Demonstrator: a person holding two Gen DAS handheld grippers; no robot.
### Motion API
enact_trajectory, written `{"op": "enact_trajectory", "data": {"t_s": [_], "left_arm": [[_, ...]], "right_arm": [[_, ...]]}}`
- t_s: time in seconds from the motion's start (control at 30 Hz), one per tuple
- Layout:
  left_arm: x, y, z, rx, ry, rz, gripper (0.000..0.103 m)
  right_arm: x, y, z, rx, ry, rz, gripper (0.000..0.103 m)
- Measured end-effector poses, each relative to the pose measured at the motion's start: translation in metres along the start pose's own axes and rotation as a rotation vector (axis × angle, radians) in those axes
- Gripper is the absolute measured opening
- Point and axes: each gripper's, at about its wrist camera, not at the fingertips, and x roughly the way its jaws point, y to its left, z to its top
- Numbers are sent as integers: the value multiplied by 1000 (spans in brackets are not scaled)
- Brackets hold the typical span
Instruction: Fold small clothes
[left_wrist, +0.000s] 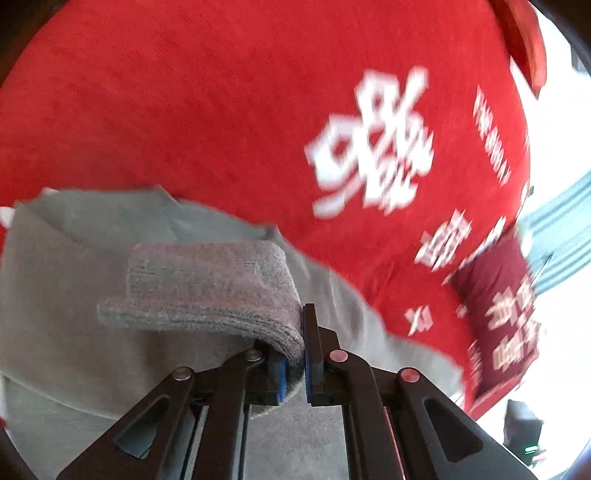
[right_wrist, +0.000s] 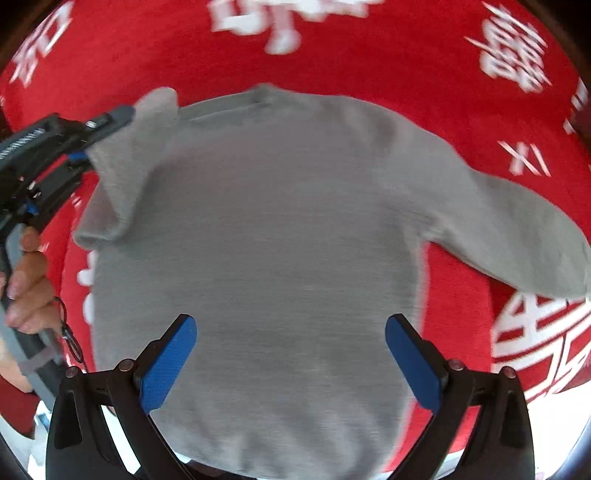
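Observation:
A small grey sweater (right_wrist: 266, 229) lies flat, neck away from me, on a red cloth (right_wrist: 369, 55) with white characters. My left gripper (left_wrist: 295, 365) is shut on the ribbed cuff of the left sleeve (left_wrist: 214, 288) and holds it lifted over the sweater's left shoulder; it also shows in the right wrist view (right_wrist: 103, 129), held by a hand. My right gripper (right_wrist: 291, 354) is open and empty, hovering over the sweater's lower body near the hem. The right sleeve (right_wrist: 524, 229) lies stretched out to the right.
The red cloth (left_wrist: 184, 92) covers the whole surface around the sweater. A dark red cushion with white characters (left_wrist: 498, 314) sits at the right edge in the left wrist view. A bright floor and a dark object (left_wrist: 524, 435) lie beyond it.

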Motion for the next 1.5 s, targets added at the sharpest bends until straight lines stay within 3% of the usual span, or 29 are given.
{"op": "enact_trajectory", "data": {"t_s": [0.13,0.2,0.27,0.3,0.33,0.37,0.47,0.57,0.73,0.77,0.8,0.83,0.87,0.97,1.03,1.1,1.2,1.23,1.27,1.3,1.33,1.37,1.5], "left_arm": [[48,-16,-21,101,107,168,8],[50,-16,-26,122,136,214,8],[34,-14,-29,132,125,253,34],[23,-15,-28,137,108,287,62],[13,-14,-26,139,87,318,78],[1,-10,-24,142,60,347,78],[-32,12,-12,146,24,433,78],[-49,51,5,149,23,575,78],[-54,122,16,79,74,740,78],[-52,126,17,74,81,755,78],[-52,137,18,60,94,772,78],[-53,144,19,46,98,774,78],[-53,148,21,31,98,772,78],[-62,167,29,-44,87,705,78],[-57,184,37,-122,110,629,78],[-53,201,42,-181,141,572,78],[-50,217,53,-240,147,506,78],[-50,217,57,-234,146,492,73],[-50,215,59,-227,142,479,61],[-50,215,60,-221,146,469,30],[-50,213,62,-215,159,475,18],[-52,213,64,-215,151,479,17],[-68,220,66,-203,103,508,10]], "right_arm": [[9,-38,-3,57,11,-14,102],[14,-48,-2,70,19,-19,102],[15,-49,3,58,15,-23,102],[17,-45,4,45,8,-26,102],[16,-41,9,26,-1,-28,102],[15,-34,16,1,-16,-27,102],[14,-4,41,-71,-59,-6,102],[23,43,70,-177,-105,-21,102],[69,116,95,-410,-98,-184,100],[78,124,96,-448,-93,-217,89],[82,125,98,-463,-100,-233,59],[83,121,101,-451,-111,-229,44],[81,109,104,-392,-125,-209,36],[78,51,111,-92,-101,-46,36],[85,13,106,82,-49,122,46],[84,-3,101,147,-59,208,51],[84,-11,98,198,-50,254,51],[84,-12,98,209,-49,257,51],[83,-14,98,219,-52,258,51],[81,-16,97,225,-57,247,45],[80,-16,98,226,-57,229,33],[81,-14,101,225,-53,223,8],[69,8,123,172,-98,301,8]]}}
